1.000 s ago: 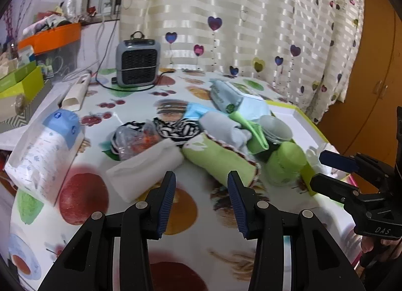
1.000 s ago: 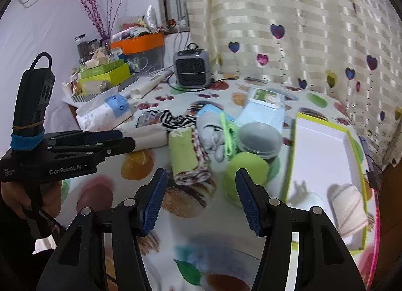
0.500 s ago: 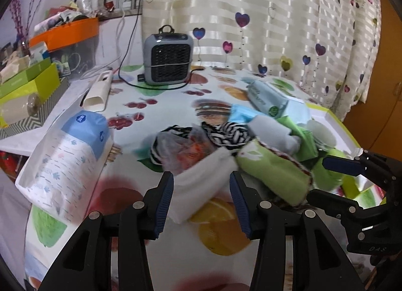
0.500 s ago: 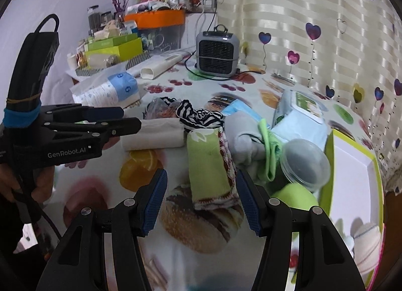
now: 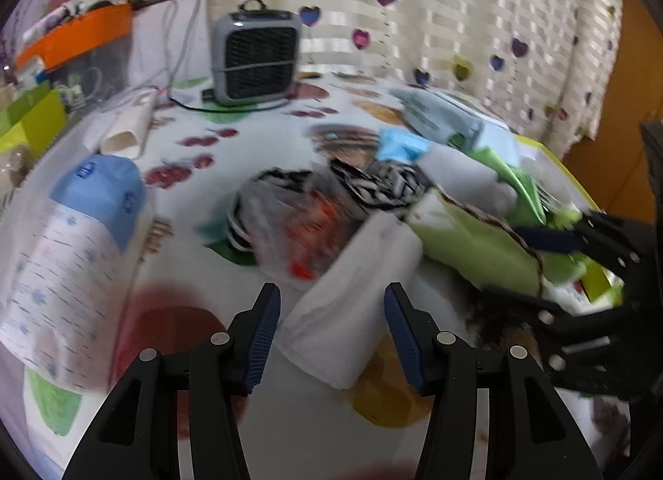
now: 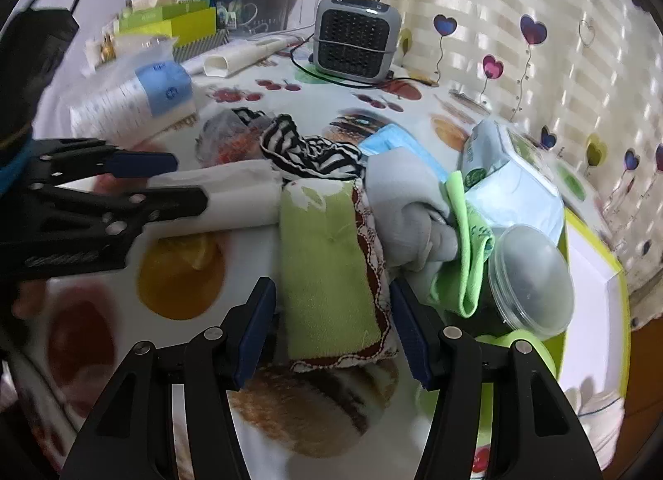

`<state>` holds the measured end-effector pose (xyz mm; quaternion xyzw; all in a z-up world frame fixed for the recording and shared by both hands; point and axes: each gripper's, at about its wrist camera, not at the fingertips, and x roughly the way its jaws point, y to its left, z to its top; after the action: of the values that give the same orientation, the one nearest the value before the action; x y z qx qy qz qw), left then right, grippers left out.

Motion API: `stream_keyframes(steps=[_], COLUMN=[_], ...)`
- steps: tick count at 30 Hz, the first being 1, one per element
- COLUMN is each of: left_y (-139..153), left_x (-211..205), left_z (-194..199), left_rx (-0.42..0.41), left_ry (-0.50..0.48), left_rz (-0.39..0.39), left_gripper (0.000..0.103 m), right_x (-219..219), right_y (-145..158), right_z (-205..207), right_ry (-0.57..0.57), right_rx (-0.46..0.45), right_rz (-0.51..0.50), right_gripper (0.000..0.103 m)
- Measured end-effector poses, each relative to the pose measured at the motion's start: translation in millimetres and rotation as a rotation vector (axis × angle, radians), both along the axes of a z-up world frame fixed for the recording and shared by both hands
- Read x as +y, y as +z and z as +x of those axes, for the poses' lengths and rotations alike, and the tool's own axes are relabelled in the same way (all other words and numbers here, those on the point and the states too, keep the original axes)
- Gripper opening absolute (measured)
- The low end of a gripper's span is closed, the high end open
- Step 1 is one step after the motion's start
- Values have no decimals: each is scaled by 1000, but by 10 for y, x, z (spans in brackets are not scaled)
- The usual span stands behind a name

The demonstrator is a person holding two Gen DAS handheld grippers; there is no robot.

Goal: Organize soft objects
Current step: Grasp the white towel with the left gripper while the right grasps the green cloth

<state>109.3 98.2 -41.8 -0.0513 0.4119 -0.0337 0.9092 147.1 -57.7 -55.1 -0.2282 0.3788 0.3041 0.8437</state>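
Observation:
A rolled white towel lies on the fruit-print tablecloth. My left gripper straddles its near end. The jaws are opening, and the blue pads stand just clear of the cloth. A rolled green towel with a brown fringe lies beside it. My right gripper is open around the near end of that roll without pressing on it. In the right wrist view the left gripper reaches over the white towel from the left. In the left wrist view the right gripper sits at the green towel.
A striped cloth, a grey cloth and a bright green cloth are piled behind the rolls. A clear lidded tub and a white tray are to the right. A tissue pack lies left and a grey heater stands behind.
Both grippers have come forward and down to the pile. The left jaws have widened, with the white towel now between them. The green towel now lies between the right fingers.

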Motion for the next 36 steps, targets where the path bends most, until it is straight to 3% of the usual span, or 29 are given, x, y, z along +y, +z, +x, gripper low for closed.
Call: stream_keyframes(steps=[13, 16, 18, 20, 26, 36], left_y=[-109, -111, -112, -111, -85, 117], left_x=[-120, -148, -153, -168, -180, -277], left_z=[-1, 1, 2, 0, -59, -358], left_rx=[25, 25, 24, 24, 11, -35], left_ry=[-42, -48, -39, -30, 8, 75], left_rz=[18, 20, 21, 26, 3, 16], left_gripper=[52, 52, 51, 41, 28, 24], right_x=[214, 226, 231, 227, 134, -76], right_y=[-87, -88, -86, -85, -33, 142], right_z=[-7, 17, 24, 25, 16, -206], right_ry=[37, 37, 41, 42, 28, 42], right_rx=[-11, -3, 1, 5, 24, 41], right_rz=[-114, -104, -92, -80, -9, 118], right_gripper=[58, 57, 48, 45, 33, 28])
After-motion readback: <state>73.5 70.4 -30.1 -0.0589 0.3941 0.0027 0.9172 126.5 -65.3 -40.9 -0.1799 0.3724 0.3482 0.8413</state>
